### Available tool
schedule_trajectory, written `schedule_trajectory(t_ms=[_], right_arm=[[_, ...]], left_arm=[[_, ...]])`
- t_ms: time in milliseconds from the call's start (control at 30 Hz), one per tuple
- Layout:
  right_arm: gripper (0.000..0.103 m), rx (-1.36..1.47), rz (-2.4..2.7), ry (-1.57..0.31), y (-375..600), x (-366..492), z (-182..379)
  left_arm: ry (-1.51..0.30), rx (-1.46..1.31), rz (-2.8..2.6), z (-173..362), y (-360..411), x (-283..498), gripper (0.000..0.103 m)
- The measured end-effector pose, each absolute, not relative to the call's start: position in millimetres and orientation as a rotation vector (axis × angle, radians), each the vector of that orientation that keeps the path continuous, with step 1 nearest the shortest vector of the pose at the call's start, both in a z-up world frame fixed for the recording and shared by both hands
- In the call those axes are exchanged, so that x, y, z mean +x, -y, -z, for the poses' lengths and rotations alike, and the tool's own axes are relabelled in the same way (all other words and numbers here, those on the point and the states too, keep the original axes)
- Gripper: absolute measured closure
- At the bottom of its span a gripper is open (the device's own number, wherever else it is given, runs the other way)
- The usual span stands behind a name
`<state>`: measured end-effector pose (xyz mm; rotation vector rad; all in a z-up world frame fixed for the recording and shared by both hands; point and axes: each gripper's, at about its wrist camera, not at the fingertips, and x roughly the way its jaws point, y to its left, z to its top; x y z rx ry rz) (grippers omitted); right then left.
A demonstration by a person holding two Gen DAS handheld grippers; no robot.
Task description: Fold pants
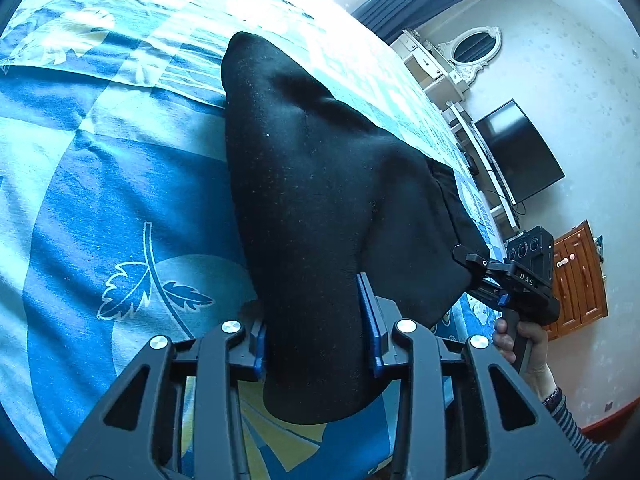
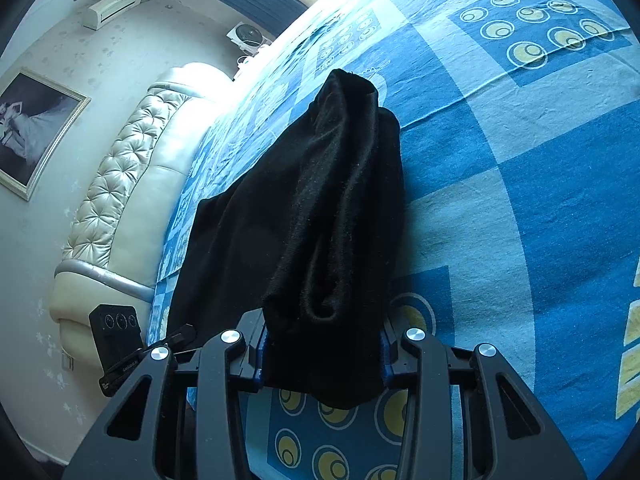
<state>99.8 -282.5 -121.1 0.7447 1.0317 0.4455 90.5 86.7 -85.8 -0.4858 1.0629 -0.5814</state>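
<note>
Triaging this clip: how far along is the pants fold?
Early to mid fold. Done: the black pants look gathered lengthwise on the blue bedspread. In hand: the left hand-held gripper and right hand-held gripper each pinch a bunch of cloth at the near end, raised off the bed while the far end rests on it. Left: carry it over, lay flat, release.

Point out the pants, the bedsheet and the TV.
pants [image 1: 312, 184], left wrist view, middle of the black cloth.
bedsheet [image 2: 500, 208], right wrist view, bare blue patch.
TV [image 1: 520, 152], left wrist view, screen centre.
</note>
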Motion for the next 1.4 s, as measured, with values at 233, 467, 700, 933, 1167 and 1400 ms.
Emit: schedule_trajectory(t_ms=[233,467,700,933,1167,1400], right_arm=[[0.05,0.762,-0.436,-1.048,282.8,100.6,129.7],[0.063,0.774,-0.452,-1.032,280.5,95.0,120.9],[0.063,0.767,-0.453,-1.049,280.5,83.9,120.0],[0.063,0.777,-0.453,-1.064,286.9,74.3,123.6],[0.063,0.785,-0.454,-1.066,289.7,69.6,128.3],[0.063,0.823,-0.467,-1.07,293.5,73.3,136.6]], left_arm=[[-1.094,-0.535,0.607,98.8,-85.7,108.8,0.061],[-1.044,-0.447,0.589,82.8,-76.5,96.7,0.071],[-1.039,-0.452,0.587,80.9,-83.7,90.8,0.072],[-1.031,-0.413,0.588,79.3,-79.6,86.1,0.071],[-1.036,-0.42,0.592,80.2,-81.7,92.5,0.071],[-1.046,-0.424,0.589,81.9,-78.7,93.7,0.07]])
